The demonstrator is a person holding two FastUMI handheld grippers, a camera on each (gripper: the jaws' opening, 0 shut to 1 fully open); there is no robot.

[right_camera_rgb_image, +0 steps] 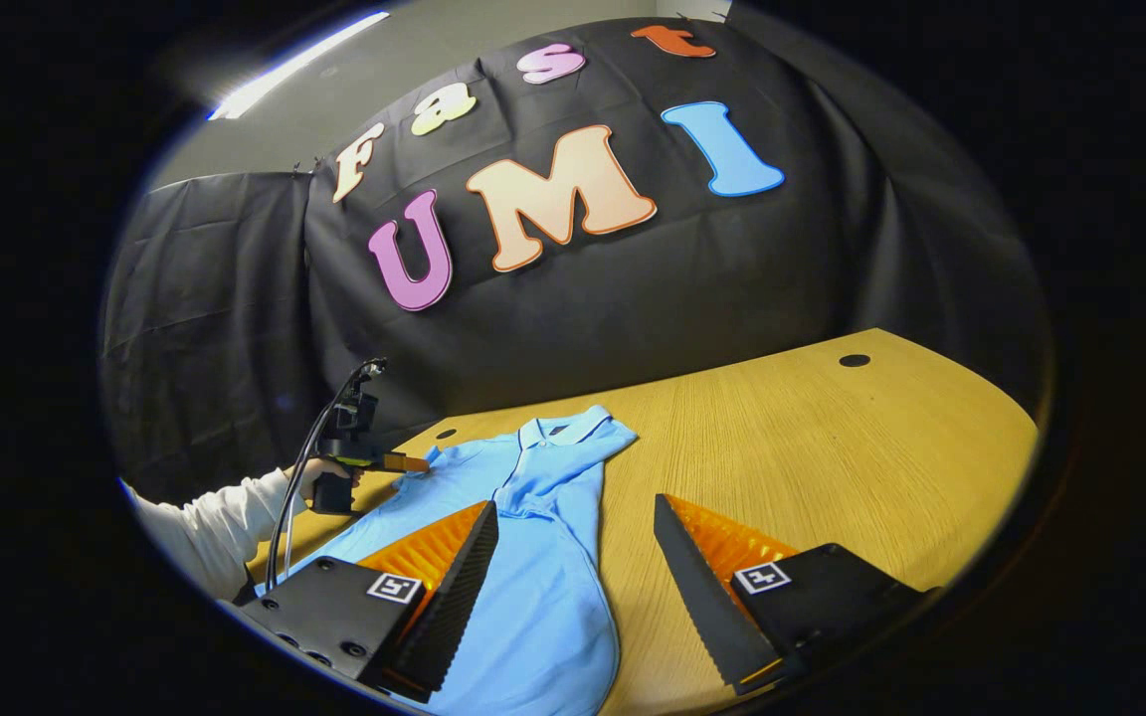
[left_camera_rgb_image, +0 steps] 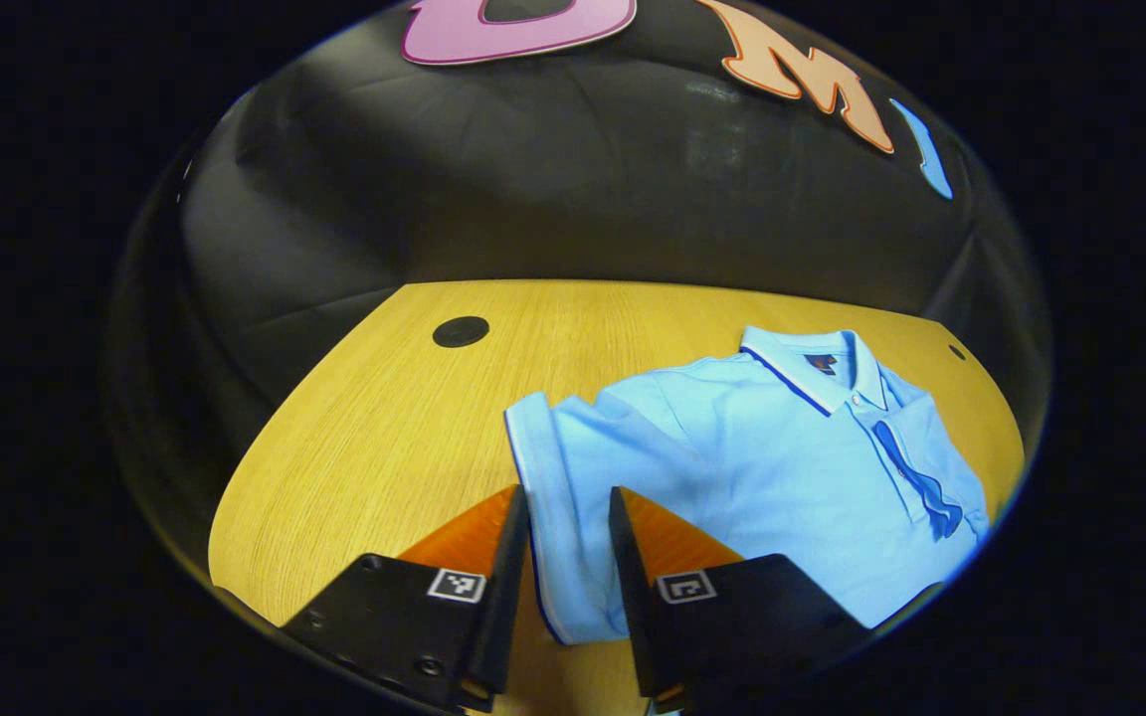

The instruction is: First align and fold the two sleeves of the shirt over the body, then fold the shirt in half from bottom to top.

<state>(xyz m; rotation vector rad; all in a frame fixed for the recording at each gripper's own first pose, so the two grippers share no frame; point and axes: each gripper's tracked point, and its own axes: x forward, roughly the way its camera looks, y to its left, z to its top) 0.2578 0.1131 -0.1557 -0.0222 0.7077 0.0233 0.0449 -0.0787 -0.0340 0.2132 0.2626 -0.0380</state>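
Left gripper is partly open, its 2 fingers either side of the sleeve, not pinching. Right gripper gapes wide, empty, above the shirt on the table.

You have one light blue shirt lying on one wooden table, and one sleeve of it lies spread out to the side. You are working with two grippers: the left gripper and the right gripper, each with two fingers. The table has two round dark holes in its top.
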